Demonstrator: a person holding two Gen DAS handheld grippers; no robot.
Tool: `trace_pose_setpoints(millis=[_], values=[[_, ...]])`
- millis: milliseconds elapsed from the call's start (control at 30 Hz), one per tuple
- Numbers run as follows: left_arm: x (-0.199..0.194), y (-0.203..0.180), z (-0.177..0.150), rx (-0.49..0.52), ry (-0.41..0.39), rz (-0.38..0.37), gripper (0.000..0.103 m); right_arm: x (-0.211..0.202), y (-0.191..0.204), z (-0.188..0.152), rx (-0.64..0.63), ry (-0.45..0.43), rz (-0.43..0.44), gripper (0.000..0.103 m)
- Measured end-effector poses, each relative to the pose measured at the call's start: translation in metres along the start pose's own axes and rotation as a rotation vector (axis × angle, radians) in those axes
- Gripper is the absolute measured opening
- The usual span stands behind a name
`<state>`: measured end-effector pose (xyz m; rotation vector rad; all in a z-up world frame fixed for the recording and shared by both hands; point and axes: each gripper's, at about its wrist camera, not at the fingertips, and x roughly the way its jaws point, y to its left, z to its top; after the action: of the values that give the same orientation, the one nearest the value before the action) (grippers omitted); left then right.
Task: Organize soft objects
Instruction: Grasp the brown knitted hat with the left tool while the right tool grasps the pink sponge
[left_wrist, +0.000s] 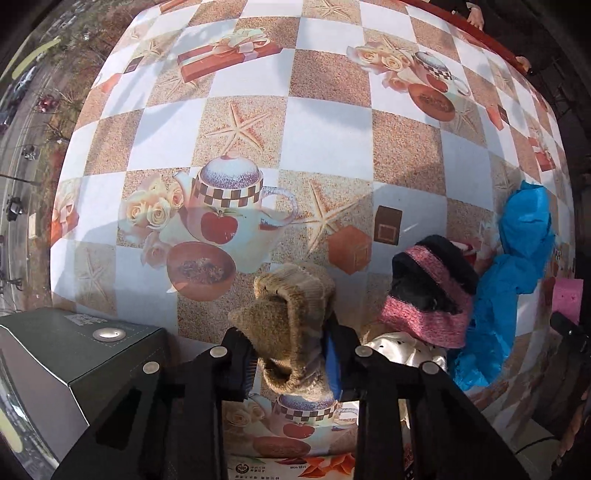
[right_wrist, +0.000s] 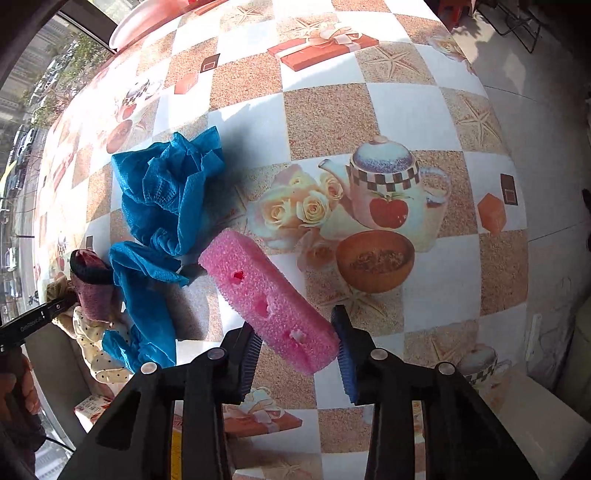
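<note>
Checkered tablecloth (left_wrist: 325, 129) w/ teapot, rose & starfish prints covers the table; street w/ cars visible off the edge. Left gripper (left_wrist: 291, 358) points down, jaws pinched in on a tan knit sock (left_wrist: 291, 325), pads pressing both sides, sock bunched up betw. them. Right gripper (right_wrist: 299, 347) also points down, jaws closed on one end of a pink sponge (right_wrist: 266, 299), which sticks out diagonally over the cloth. Blue crumpled fabric (right_wrist: 166, 184) lies near the sponge; pink/black sock (left_wrist: 432, 291) stands beside it, touching a white dotted cloth (left_wrist: 406, 350). Dark green box (left_wrist: 74, 354) sits at left gripper's side.
</note>
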<state>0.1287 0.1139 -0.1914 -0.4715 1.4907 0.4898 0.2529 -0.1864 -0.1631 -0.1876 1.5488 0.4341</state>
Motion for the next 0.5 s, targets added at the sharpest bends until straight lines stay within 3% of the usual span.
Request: trace_pose_setpoints(millis=[100, 367, 500], values=[[-0.027, -0.001, -0.008, 0.038, -0.069, 0.032, 0.033, -0.016, 0.000, -0.012, 0.015, -0.022, 0.034, 0.039], [-0.094, -0.009, -0.058, 0.147, -0.183, 0.007, 0.033, -0.059, 0.002, -0.019, 0.070, -0.062, 0.116, 0.039], [-0.097, -0.017, -0.074, 0.228, -0.208, -0.013, 0.033, -0.086, 0.000, -0.026, 0.067, -0.082, 0.144, 0.039]])
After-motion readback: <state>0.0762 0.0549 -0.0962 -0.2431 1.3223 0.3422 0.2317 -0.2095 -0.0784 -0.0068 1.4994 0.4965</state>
